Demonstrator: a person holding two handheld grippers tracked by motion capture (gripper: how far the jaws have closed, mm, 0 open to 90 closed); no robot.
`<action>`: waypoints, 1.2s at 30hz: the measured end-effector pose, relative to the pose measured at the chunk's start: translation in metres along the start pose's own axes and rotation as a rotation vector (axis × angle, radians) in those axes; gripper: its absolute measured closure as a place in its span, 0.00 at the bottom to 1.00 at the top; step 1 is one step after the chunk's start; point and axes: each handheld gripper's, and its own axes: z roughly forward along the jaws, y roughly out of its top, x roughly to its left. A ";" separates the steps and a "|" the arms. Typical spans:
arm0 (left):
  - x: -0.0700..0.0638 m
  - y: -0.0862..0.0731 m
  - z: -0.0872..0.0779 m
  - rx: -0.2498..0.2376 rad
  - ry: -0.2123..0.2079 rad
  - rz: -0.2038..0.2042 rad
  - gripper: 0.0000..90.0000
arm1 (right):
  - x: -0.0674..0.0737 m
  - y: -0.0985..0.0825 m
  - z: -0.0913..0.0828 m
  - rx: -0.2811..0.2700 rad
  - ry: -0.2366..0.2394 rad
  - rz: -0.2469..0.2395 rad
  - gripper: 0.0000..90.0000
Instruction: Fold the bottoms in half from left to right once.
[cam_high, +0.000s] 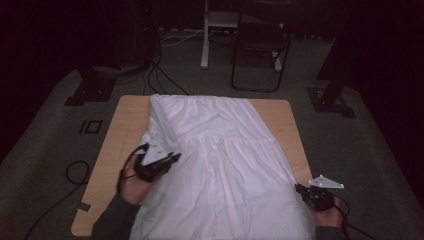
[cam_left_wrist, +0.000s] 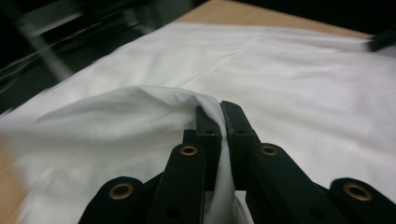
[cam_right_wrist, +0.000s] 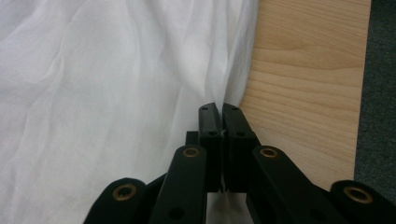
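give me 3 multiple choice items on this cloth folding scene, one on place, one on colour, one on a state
1. Where is the right gripper?
A. at the cloth's near right edge
B. at the far left corner
C. on the floor

2. What colour is the cloth?
A. blue
B. white
C. red

3. How do the left gripper jaws stand?
A. wide open
B. shut on cloth
C. shut on nothing

Answers: 1 A, it sits where cloth meets the wooden table; 2 B, all views show white fabric; 3 B, fabric is pinched between the jaws.

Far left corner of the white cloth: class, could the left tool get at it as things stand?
Probably not yet: the left tool is shut on a fold of the white cloth, though nothing blocks the path there.
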 end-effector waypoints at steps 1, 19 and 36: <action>-0.004 0.007 0.015 -0.003 -0.043 0.005 0.97 | 0.000 0.000 0.000 0.003 0.000 0.000 0.97; -0.100 0.068 0.139 -0.022 -0.544 -0.025 0.58 | 0.007 0.012 -0.006 -0.023 -0.116 0.056 0.59; 0.022 -0.085 0.061 0.172 0.081 -0.281 0.43 | 0.102 0.060 0.022 -0.019 0.111 -0.127 0.50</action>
